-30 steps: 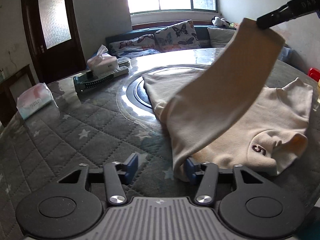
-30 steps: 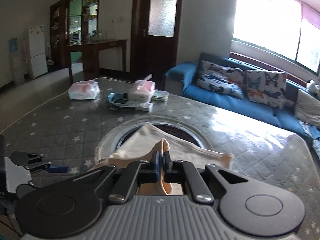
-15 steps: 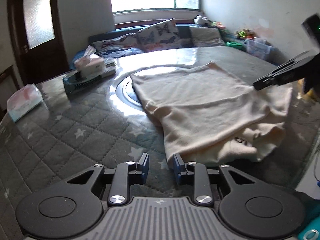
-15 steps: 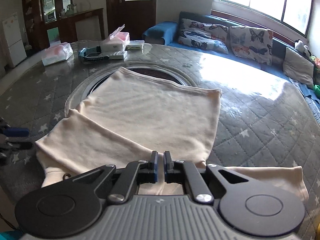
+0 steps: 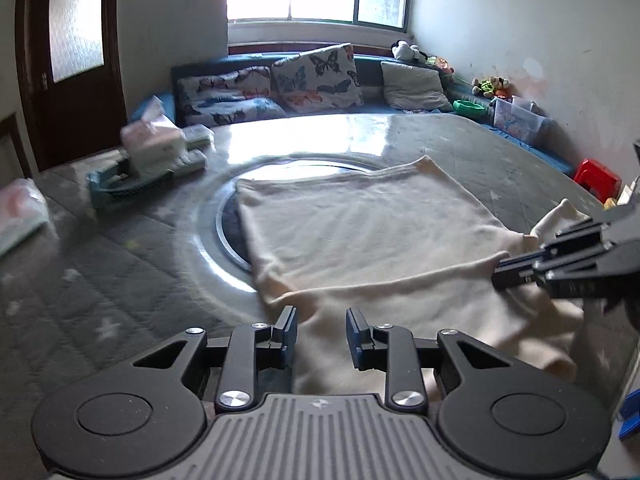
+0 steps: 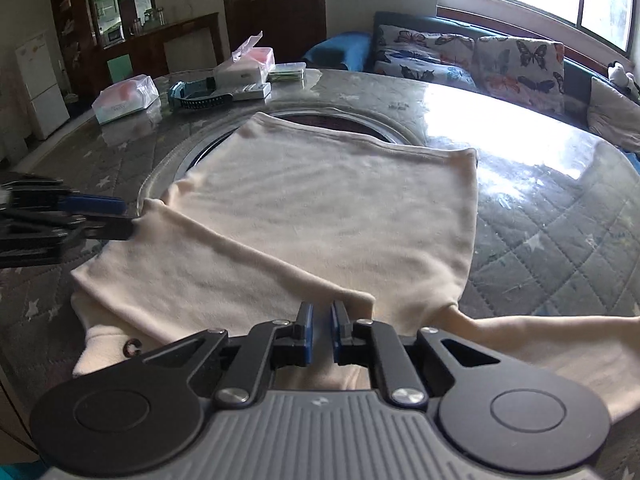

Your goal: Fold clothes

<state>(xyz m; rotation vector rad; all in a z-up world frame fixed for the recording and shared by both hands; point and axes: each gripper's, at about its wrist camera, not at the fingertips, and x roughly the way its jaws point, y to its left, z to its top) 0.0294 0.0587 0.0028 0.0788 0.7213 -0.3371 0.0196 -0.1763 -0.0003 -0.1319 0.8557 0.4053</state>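
only right view: fridge (image 6: 38,88), shirt (image 6: 320,216) logo

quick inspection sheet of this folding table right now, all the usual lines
surface: round table under a grey star-quilted cover, glossy ring at centre
job's things: cream knit top lying flat, a strip folded across its near part
clutter: tissue packs and teal tray on the far side
grippers: left hand-held gripper open above the cloth's near edge; right hand-held gripper slightly apart, pads not pressing the cloth
cables: nothing seen
surroundings: blue sofa with butterfly cushions, window, dark door
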